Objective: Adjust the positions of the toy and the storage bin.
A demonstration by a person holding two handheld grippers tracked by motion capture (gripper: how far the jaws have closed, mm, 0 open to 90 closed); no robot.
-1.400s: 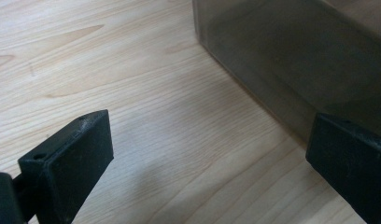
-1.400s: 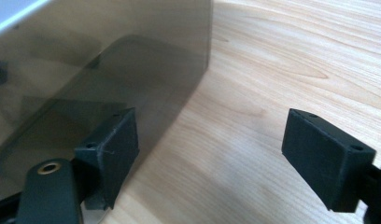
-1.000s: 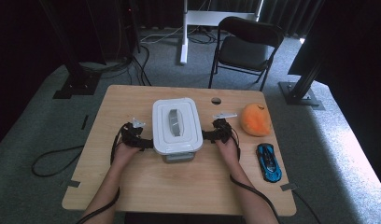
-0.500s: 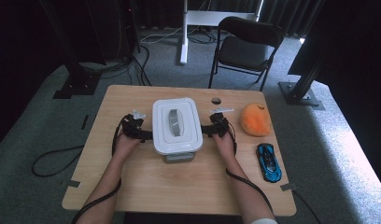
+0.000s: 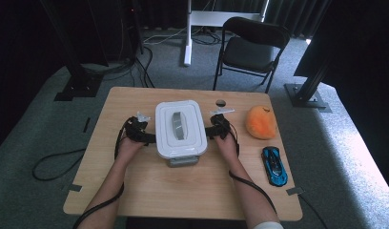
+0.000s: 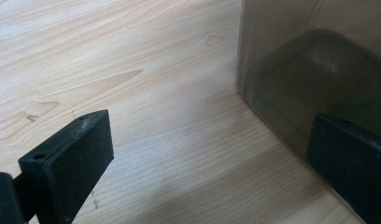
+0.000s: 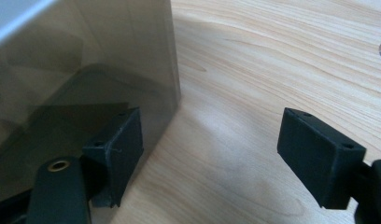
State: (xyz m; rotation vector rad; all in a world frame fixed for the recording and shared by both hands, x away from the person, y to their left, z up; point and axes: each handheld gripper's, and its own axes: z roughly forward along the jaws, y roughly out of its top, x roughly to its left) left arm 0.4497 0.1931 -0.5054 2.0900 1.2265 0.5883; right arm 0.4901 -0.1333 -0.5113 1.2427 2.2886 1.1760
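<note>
One container point(image 5: 180, 128) sits near the middle of the wooden surface point(image 5: 183, 191), a rectangular box with smoky see-through walls and a white lid carrying a single grey handle point(image 5: 177, 124). Its long axis runs away from the person, from the near edge toward the far edge, and the handle lies along that same line; a grey latch tab point(image 5: 183, 161) sticks out of its near end.

Two tongs flank it, one on each long side. The left tongs point(image 6: 202, 154) stand wide open with bare wood between the jaws; one jaw is right by the box wall, but I cannot tell if it touches. The right tongs point(image 7: 209, 149) are open too, having just been closing a little, with nothing between the jaws and one jaw against or just beside the wall.

To the right of the box lie one orange plush toy point(image 5: 261, 122) and one blue toy car point(image 5: 274, 165), the car nearer the person.
</note>
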